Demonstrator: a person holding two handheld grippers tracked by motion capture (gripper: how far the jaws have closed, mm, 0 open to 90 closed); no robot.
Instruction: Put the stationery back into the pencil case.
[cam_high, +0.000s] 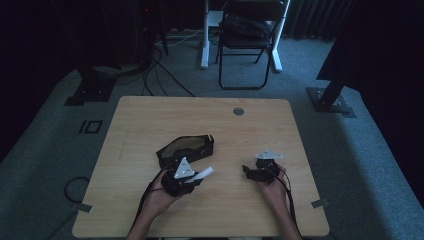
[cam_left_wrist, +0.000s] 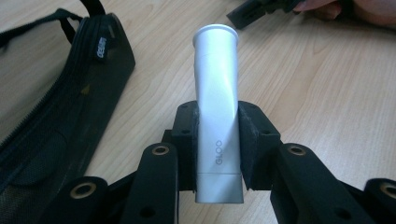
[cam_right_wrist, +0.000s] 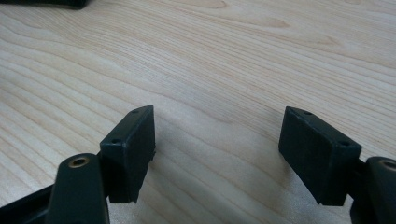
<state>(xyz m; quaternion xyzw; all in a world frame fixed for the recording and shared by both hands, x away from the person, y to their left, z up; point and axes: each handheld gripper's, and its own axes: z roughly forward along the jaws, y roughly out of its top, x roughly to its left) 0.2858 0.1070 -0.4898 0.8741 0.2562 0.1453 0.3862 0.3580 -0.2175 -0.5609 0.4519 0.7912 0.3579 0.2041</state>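
Note:
My left gripper (cam_left_wrist: 217, 140) is shut on a white glue tube (cam_left_wrist: 217, 107) marked GLOO, both pads pressing its lower half while the flared end points away over the wood. From above, that gripper (cam_high: 192, 179) holds the glue tube (cam_high: 204, 173) just off the table, right of an open black zip pouch (cam_high: 186, 149). The pouch (cam_left_wrist: 60, 112) lies close on the left in the left gripper view. My right gripper (cam_right_wrist: 217, 149) stands open above bare wood with nothing between its jaws; in the high view it (cam_high: 248, 171) rests at the right.
The wooden table (cam_high: 150, 120) has a round cable grommet (cam_high: 238, 111) near its far edge. A black folding chair (cam_high: 249, 35) and cables lie on the carpet beyond. Metal stand bases (cam_high: 331, 100) sit on the floor at either side.

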